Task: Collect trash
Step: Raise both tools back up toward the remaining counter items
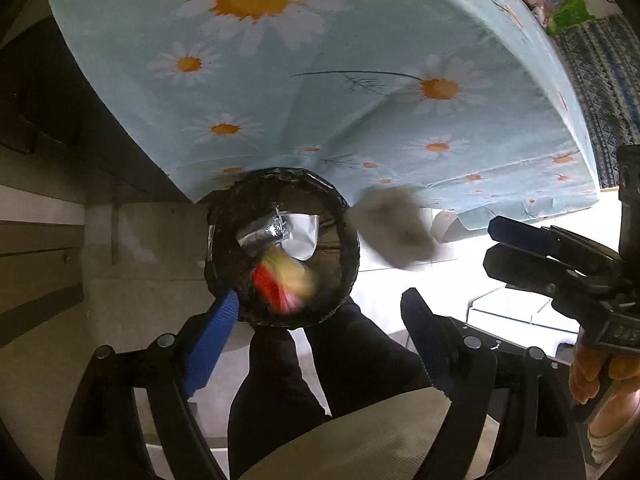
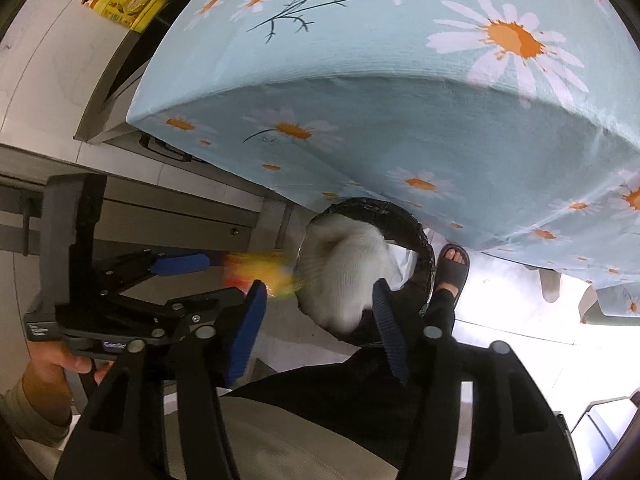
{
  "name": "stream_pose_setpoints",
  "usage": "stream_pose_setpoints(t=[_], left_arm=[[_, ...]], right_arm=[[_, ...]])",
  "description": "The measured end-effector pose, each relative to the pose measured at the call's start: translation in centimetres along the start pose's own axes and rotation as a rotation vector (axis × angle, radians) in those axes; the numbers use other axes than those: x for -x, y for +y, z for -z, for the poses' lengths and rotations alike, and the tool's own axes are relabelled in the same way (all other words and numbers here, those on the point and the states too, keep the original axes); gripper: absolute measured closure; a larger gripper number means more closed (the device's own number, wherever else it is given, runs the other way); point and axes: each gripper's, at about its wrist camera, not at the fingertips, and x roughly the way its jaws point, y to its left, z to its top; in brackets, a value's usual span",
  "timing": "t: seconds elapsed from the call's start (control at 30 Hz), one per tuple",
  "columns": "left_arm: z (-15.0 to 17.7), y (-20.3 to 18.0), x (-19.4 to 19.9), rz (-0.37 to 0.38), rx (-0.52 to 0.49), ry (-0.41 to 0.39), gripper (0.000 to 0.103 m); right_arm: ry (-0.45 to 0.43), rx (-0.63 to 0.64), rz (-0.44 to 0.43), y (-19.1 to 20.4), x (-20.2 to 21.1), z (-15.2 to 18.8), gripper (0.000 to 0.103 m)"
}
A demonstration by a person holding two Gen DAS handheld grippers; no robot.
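Left wrist view: my left hand-held gripper (image 1: 320, 320) gapes empty above the bin (image 1: 280, 248) so the blurred red-yellow wrapper (image 1: 284, 280) falls in; my right hand-held gripper (image 2: 316, 320), open, drops a pale wad (image 2: 344, 268).

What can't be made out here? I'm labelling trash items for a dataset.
- Left wrist view: red-and-yellow wrapper over the black-lined round bin, motion-blurred, print unreadable.
- Left wrist view: grey crumpled wad, blurred, material unclear.
- Right wrist view: white wad hides the bin's contents.
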Motion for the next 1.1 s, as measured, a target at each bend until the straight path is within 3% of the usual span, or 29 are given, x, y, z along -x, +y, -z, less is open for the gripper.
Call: stream_pose_setpoints(t=[0.6,0.73,1.1], left_arm=[[-0.4,-0.2,1.1,-0.021,-0.002,-0.024,0.022],[-0.6,-0.6,2.0,-0.022,-0.016,-0.040,0.022],[-1.7,-2.9,7.0,-0.013,-0.084,-0.138,0.022]], right_arm=[[-0.020,-0.011,0.003,-0.4,1.1,0.5,0.045],[-0.028,-0.030,-0.031,-0.6,2.0,0.4,0.045],[-0.140,-0.014,0.001,-0.3,6.9,-0.3,0.045]])
